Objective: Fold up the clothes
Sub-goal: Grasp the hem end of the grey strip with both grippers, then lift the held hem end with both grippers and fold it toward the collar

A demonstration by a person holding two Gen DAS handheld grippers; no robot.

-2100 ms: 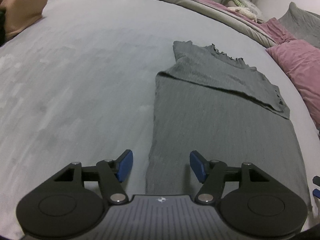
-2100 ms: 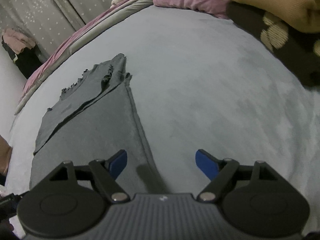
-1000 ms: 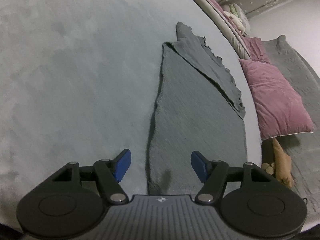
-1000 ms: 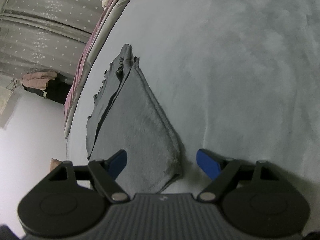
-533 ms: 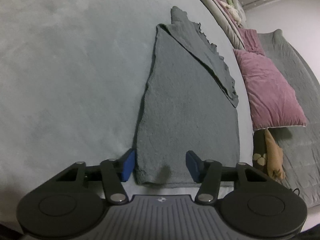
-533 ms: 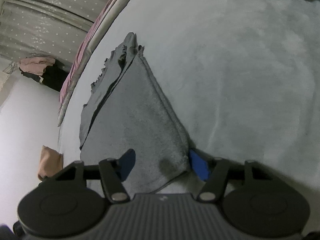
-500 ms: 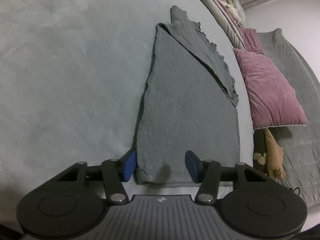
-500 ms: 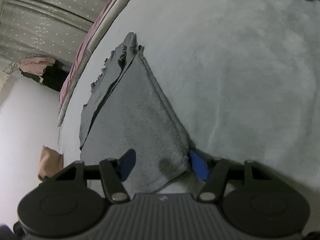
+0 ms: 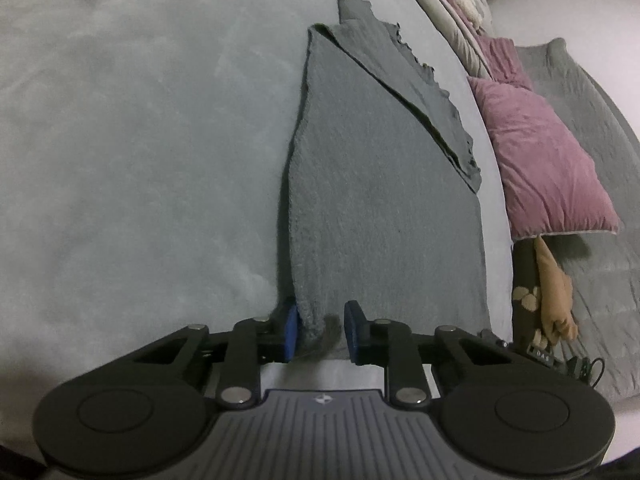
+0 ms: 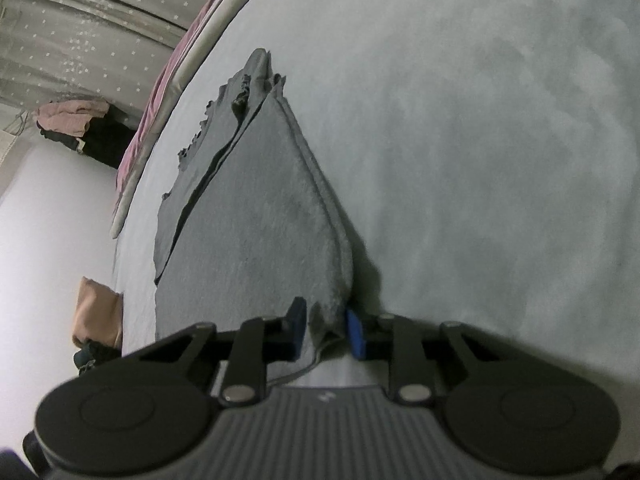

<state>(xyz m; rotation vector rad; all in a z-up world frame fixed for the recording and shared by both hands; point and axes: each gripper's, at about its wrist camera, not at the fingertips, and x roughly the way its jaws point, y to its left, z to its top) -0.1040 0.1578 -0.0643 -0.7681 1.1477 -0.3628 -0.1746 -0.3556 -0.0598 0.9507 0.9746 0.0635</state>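
While both grippers sit at the near hem, I note the grey knitted garment (image 9: pixel 380 200) lying flat on the pale grey bed cover (image 9: pixel 140 160), long axis running away from me, a folded-over flap with a frilled edge at its far end.

Left gripper (image 9: pixel 320 332): blue pads narrowed onto the near left corner of the garment, cloth bunched between them. Left pad is against the fabric; right pad shows a thin gap on its side, so I read it as pinching but not fully pressed.

Right gripper (image 10: pixel 326 332): pads drawn in on the near right corner, a fold of knit standing up between them and touching both. Hem edge curls loose below the jaws.

From the right wrist view, the garment (image 10: pixel 248 240) tapers to a point far off, layered edge visible along its left side.

Surroundings: pink pillow (image 9: pixel 544 160) beside the bed cover on the right of the left view, a grey quilt (image 9: pixel 592 280) beyond it, a tan and dark soft item (image 9: pixel 552 296) below the pillow. Star-patterned curtain (image 10: pixel 80 32) and a heap of clothes (image 10: pixel 76 120) off the bed in the right view. No containers that I can see
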